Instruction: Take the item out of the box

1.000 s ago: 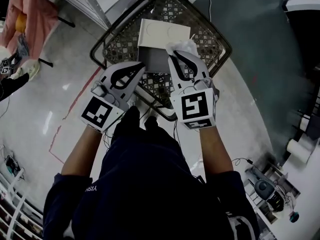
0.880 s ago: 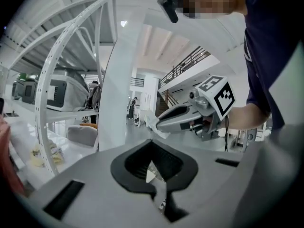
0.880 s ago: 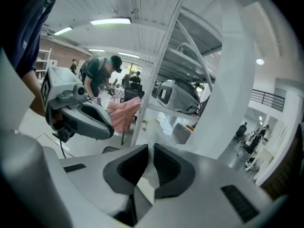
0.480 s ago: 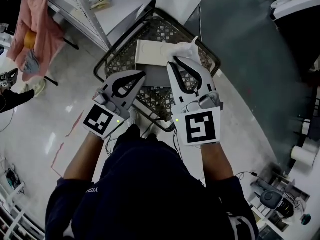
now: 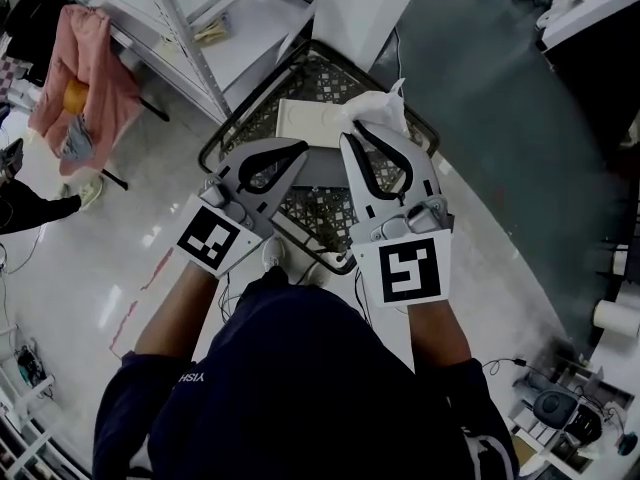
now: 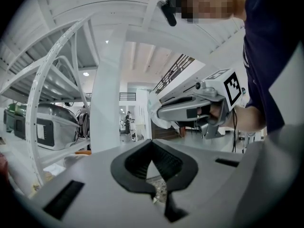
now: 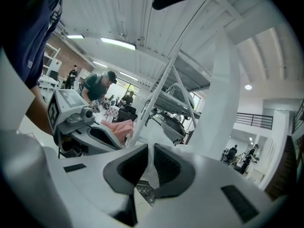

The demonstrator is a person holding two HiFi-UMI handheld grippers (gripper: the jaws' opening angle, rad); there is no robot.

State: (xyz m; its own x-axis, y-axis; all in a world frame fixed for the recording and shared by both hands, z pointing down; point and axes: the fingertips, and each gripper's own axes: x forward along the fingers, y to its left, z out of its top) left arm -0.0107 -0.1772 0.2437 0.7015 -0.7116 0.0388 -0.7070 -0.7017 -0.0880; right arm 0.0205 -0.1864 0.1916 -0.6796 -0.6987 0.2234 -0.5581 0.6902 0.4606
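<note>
A white box (image 5: 303, 121) lies open in a black wire basket (image 5: 232, 128) on the floor. My right gripper (image 5: 351, 135) is shut on a crumpled white plastic bag (image 5: 382, 107), which hangs above the box's right end. The right gripper view shows a strip of that bag (image 7: 150, 169) pinched between the black pads (image 7: 167, 164). My left gripper (image 5: 298, 147) hovers beside it over the box's left part, jaws together and empty; its pads (image 6: 166, 163) meet at the tips in the left gripper view. Both grippers point about level.
A metal shelf rack (image 5: 185, 43) stands left of the basket, with a pink cloth (image 5: 85, 73) hung further left. A white pillar (image 5: 365, 3) rises behind the basket. Cables and devices (image 5: 545, 403) lie on the floor at the lower right.
Both grippers have risen above the basket and look larger in the head view. The white bag has come up with the right gripper, clear of the box.
</note>
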